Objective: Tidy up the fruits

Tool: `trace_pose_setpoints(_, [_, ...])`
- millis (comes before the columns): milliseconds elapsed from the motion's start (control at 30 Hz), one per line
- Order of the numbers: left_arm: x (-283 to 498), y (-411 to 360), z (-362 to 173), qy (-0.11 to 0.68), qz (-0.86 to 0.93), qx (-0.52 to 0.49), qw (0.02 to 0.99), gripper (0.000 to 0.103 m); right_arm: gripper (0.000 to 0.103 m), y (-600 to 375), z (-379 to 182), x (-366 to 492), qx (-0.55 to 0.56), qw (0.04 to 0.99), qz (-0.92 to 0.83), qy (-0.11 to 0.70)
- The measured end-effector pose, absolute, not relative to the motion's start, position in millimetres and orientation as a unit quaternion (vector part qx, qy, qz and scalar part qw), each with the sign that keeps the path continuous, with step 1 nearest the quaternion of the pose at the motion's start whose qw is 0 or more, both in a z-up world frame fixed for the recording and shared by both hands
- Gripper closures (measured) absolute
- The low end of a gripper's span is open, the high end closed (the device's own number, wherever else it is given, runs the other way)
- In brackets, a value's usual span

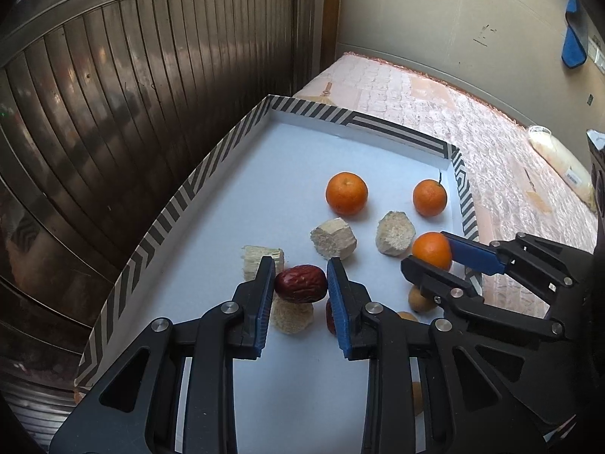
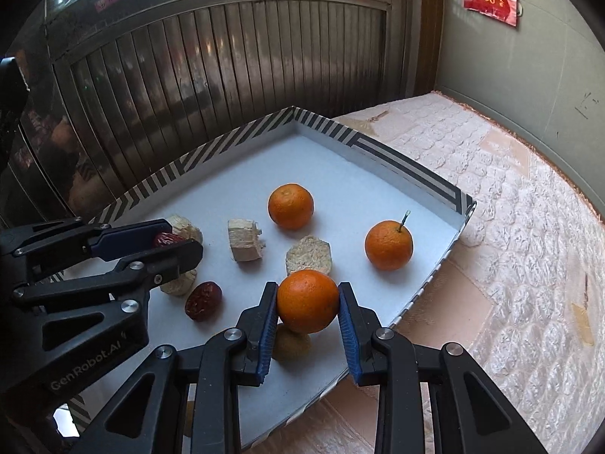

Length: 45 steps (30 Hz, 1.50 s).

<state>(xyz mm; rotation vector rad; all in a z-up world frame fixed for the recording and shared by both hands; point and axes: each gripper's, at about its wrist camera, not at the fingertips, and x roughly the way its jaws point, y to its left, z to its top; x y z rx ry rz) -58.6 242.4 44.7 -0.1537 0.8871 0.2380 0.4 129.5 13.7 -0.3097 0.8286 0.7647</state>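
My left gripper (image 1: 300,283) is shut on a dark red jujube (image 1: 300,283) and holds it just above the white tray (image 1: 302,151). My right gripper (image 2: 307,302) is shut on an orange (image 2: 307,300), lifted a little over the tray's right side; it also shows in the left wrist view (image 1: 431,250). Two more oranges (image 2: 290,206) (image 2: 388,244) lie on the tray farther back. A second jujube (image 2: 203,300) lies on the tray between the grippers. Several pale cut sugarcane chunks (image 2: 245,240) (image 2: 309,254) lie around the middle.
The tray has a striped black-and-white rim (image 1: 170,208) and sits on a quilted pink mattress (image 2: 510,208). A small yellowish fruit (image 2: 291,342) lies under the held orange. A metal slatted panel (image 1: 132,94) stands behind the tray. A wall (image 1: 453,19) is at the right.
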Motion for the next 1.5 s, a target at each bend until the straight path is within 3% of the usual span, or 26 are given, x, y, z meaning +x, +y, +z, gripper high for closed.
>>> trace_pose_setpoints(267, [-61, 244, 47, 0.419, 0.129, -0.080, 0.895, 0.043, 0.067, 112, 24, -7, -0.117, 0.847, 0.357, 0.375])
trace_pose_setpoints(567, [-77, 231, 58, 0.384, 0.146, -0.068, 0.909, 0.043, 0.055, 83, 43, -33, -0.090, 0.888, 0.306, 0.331])
trace_pose_setpoints(1067, [-95, 227, 63, 0.366, 0.146, -0.072, 0.916, 0.042, 0.053, 69, 44, -47, -0.065, 0.902, 0.274, 0.327])
trace_pose_setpoints(1267, [-100, 225, 65, 0.359, 0.147, -0.067, 0.919, 0.042, 0.040, 70, 46, -50, -0.068, 0.906, 0.269, 0.321])
trace_pose_setpoints(1500, [-103, 225, 67, 0.353, 0.150, -0.070, 0.921, 0.042, 0.040, 68, 46, -50, -0.069, 0.905, 0.271, 0.321])
